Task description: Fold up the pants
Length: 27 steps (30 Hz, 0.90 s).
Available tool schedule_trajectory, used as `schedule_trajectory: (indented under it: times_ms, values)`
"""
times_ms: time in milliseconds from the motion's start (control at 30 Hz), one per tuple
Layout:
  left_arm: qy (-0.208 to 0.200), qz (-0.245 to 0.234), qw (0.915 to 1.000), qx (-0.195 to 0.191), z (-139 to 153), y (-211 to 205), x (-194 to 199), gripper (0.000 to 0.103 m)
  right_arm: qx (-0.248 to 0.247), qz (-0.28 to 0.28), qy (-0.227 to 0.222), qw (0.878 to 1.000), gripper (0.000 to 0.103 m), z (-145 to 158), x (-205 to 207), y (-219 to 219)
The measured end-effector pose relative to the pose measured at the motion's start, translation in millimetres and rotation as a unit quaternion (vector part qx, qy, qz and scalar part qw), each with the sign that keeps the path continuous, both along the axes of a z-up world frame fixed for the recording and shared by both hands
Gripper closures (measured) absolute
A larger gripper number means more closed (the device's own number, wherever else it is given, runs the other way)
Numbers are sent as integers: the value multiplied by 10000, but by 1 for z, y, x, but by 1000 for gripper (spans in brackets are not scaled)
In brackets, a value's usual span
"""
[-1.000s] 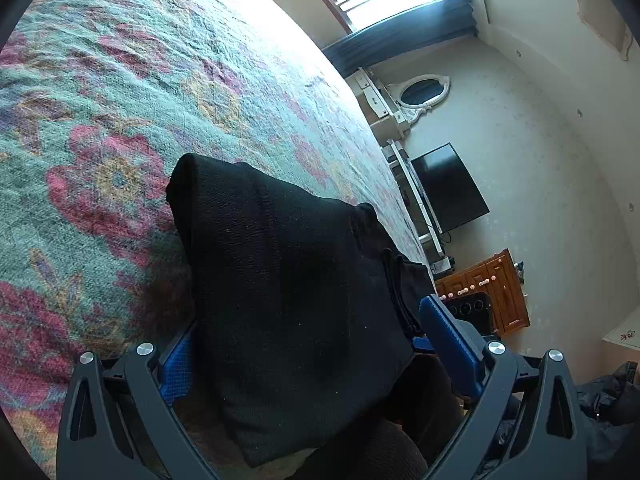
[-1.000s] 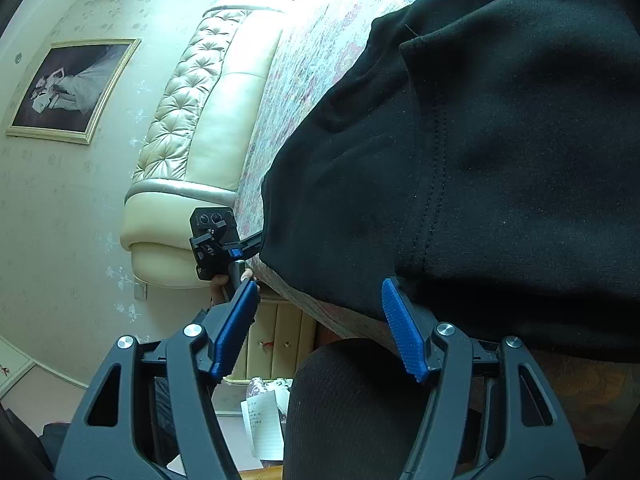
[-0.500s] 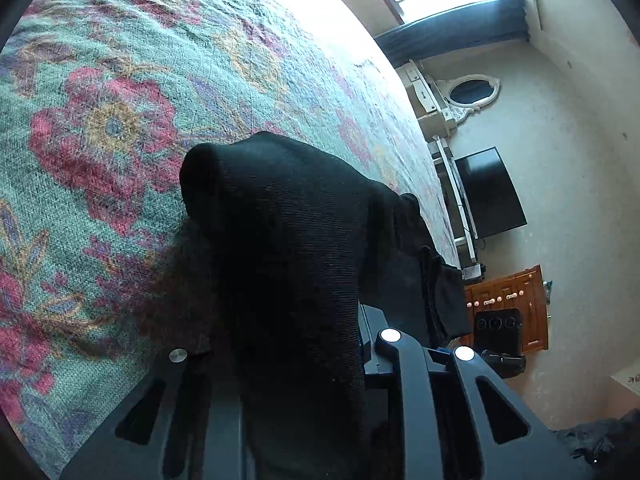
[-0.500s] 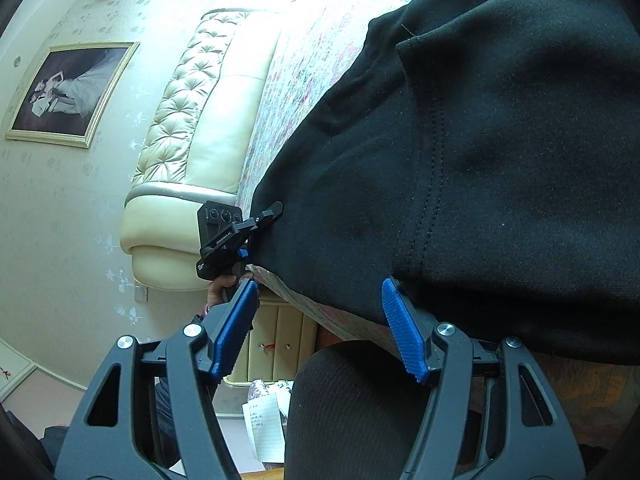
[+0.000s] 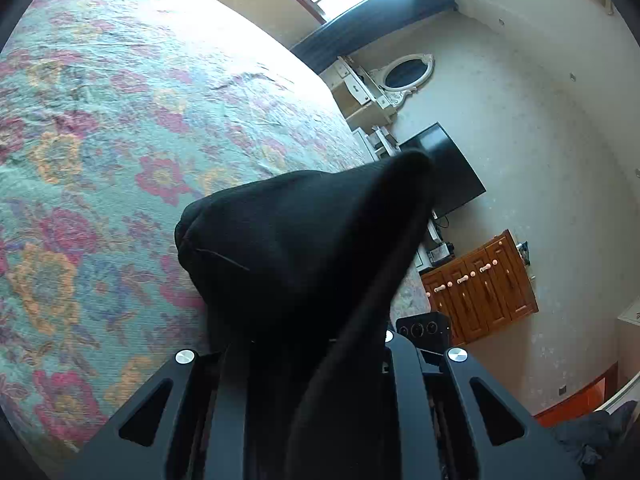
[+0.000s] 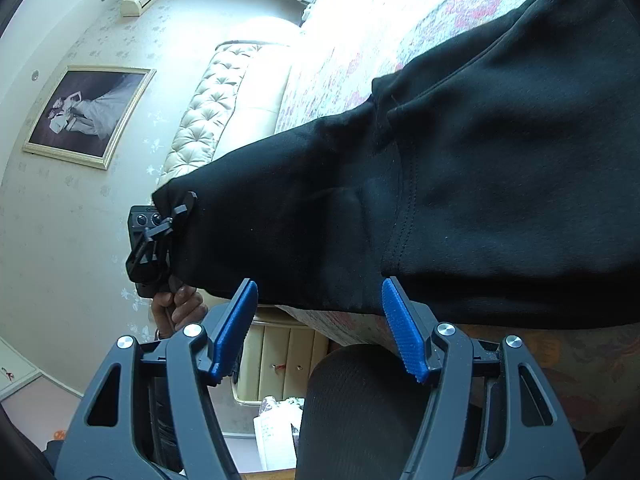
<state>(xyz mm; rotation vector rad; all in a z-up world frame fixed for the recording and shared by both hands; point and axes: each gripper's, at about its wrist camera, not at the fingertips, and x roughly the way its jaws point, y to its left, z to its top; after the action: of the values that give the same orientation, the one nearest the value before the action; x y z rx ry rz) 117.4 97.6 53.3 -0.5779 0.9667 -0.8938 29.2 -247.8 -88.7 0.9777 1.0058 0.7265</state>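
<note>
Pinching a bunched end of the black pants, the left gripper holds it raised above the flowered bedspread, its jaws just closed on the cloth. Right view: the right gripper stands spread and empty at the near bed edge, pants draped just beyond; a hand grips the left tool.

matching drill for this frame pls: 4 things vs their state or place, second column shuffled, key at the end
Things:
1. left hand-held gripper
2. right hand-held gripper
3. black pants
4. framed picture

States or places:
A. hanging on the wall beside the padded headboard
B. open, nothing between its blue pads
C. shut on a bunched end of cloth
D. partly on the flowered bedspread, one end lifted off it

Pairs: 1-C, 2-B, 3-D, 4-A
</note>
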Motion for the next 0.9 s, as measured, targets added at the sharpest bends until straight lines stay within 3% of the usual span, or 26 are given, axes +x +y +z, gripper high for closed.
schedule_trajectory:
  times_ms: [67,167,367,500,667,700,867,900]
  values:
    - [-2,-131,9999,-39,8,-29,1,86,33,-153,-44,9999,38,4,-3,-15]
    - [-127,-389,9989,231,12,-86,4,85,76,-448,-93,9989,38,6,-9,-41]
    - [-251,-892,9876,1267,-22,-196,6,83,133,-999,15,9949,38,-3,-22,-92]
    - [146,-919,9808,1712,-62,-241,10,72,130,-1311,56,9913,37,-11,-33,-115]
    - [-216,-933,9633,2509,-68,-285,5,51,270,-1554,117,9874,36,-22,-39,-130]
    - [-351,-998,9605,2576,-65,-292,1,42,291,-1580,123,9869,36,-24,-39,-132]
    - [-622,-1331,9643,2203,-39,-315,-10,37,350,-1673,196,9851,34,-27,-41,-127]
    - [-713,-1339,9643,2171,-33,-316,-12,32,336,-1678,193,9851,34,-27,-41,-128]
